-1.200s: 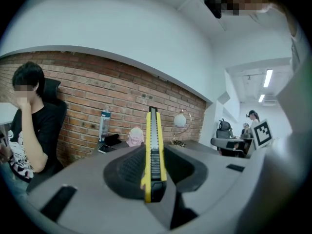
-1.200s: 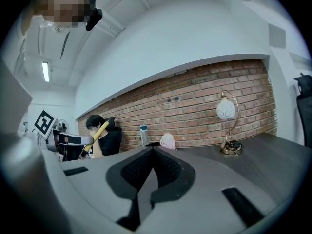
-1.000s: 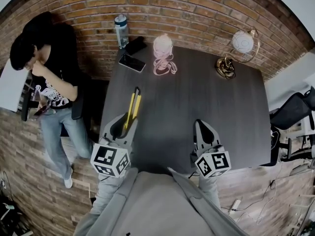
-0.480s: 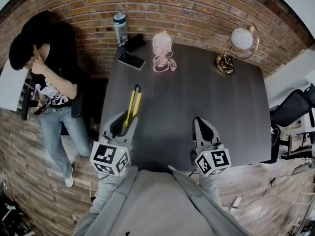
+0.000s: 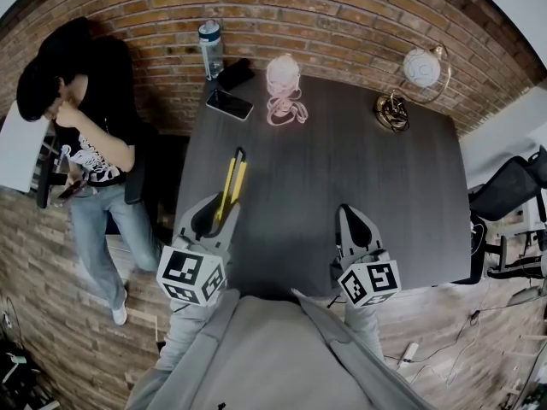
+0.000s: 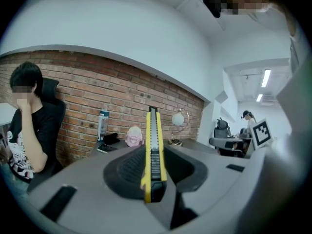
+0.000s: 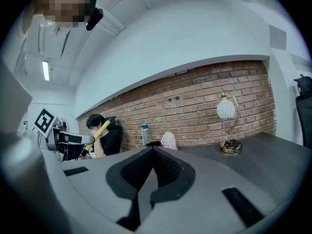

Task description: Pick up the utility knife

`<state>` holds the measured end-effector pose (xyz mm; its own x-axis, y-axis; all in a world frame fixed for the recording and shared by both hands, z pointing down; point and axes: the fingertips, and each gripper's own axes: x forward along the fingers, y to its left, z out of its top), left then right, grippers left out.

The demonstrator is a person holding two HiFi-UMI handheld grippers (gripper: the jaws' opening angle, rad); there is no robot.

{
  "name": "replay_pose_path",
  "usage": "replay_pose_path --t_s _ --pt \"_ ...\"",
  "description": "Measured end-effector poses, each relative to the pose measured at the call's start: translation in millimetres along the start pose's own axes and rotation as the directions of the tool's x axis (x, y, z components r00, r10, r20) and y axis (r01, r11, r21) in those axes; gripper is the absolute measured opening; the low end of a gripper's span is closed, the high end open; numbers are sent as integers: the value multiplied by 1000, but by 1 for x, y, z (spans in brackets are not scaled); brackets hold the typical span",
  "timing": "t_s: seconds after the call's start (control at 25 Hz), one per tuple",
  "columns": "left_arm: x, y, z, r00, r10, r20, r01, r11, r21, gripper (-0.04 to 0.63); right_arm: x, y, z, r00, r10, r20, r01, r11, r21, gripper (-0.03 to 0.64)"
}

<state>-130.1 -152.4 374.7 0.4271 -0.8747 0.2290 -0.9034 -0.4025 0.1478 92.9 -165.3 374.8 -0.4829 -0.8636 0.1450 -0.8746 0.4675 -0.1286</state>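
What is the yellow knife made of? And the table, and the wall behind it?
The utility knife looks like smooth yellow plastic with a black ridged slider. The table seems dark wood or laminate, matte, with faint grain streaks. The wall looks like rough reddish brick with pale mortar lines.

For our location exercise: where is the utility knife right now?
Head view, left side: the utility knife is clamped in the left gripper, its tip pointing toward the phone.
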Motion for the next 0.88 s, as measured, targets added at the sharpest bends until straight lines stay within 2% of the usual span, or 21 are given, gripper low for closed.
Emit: replay_pose_path --t_s 0.88 --pt "2 9 -8 999 -14 -30 15 1000 7 124 2 8 -7 1000 -5 -10 5 1000 13 17"
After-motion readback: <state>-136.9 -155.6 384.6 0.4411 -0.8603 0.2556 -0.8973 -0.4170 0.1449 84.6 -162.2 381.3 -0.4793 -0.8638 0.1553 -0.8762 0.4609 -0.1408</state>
